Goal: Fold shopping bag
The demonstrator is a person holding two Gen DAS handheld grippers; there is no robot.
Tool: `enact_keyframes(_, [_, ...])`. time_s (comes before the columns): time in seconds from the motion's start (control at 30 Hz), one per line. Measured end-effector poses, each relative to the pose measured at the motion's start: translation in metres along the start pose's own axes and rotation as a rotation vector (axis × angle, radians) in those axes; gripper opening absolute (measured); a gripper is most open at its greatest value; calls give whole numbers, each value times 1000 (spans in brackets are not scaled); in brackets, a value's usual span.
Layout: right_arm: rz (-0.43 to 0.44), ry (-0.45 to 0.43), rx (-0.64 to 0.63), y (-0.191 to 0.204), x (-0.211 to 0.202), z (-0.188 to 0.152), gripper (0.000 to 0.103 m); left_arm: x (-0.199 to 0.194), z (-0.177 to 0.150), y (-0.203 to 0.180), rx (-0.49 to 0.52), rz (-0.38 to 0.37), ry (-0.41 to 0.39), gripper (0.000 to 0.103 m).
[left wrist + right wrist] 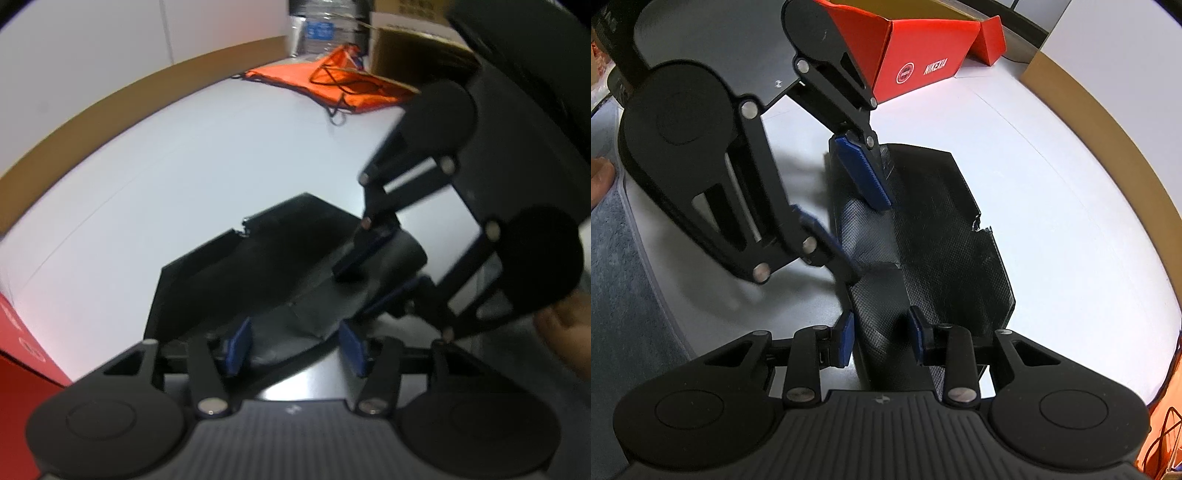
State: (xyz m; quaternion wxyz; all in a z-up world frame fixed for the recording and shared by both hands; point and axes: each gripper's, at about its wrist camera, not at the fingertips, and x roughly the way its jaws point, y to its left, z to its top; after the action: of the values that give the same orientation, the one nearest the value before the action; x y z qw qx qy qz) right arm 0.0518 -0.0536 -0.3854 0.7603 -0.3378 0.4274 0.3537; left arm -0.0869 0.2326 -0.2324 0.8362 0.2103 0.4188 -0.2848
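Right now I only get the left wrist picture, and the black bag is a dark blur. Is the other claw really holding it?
Observer: Yes. In the right wrist view the right claw pinches a raised fold of the black bag between its blue pads.
Operator: And my own claw, seen from outside?
Observer: The left claw hangs open over the bag's other end, pressing nothing.
Operator: What is the red thing at my picture's edge?
Observer: A red box with its flaps open and white lettering on its side.
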Motion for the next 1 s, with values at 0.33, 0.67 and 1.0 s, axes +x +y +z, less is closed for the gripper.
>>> enact_keyframes(0.33, [15, -1, 54, -5, -1, -1, 33, -5, -4, -3, 60, 22, 10, 57])
enact_keyframes(0.67, [-1, 9, 77, -1, -2, -1, 32, -7, -1, -5, 100, 18, 32, 57])
enact_keyframes(1.0, [118, 21, 321, -33, -4, -5, 32, -26, 0, 5, 50, 3, 26, 56])
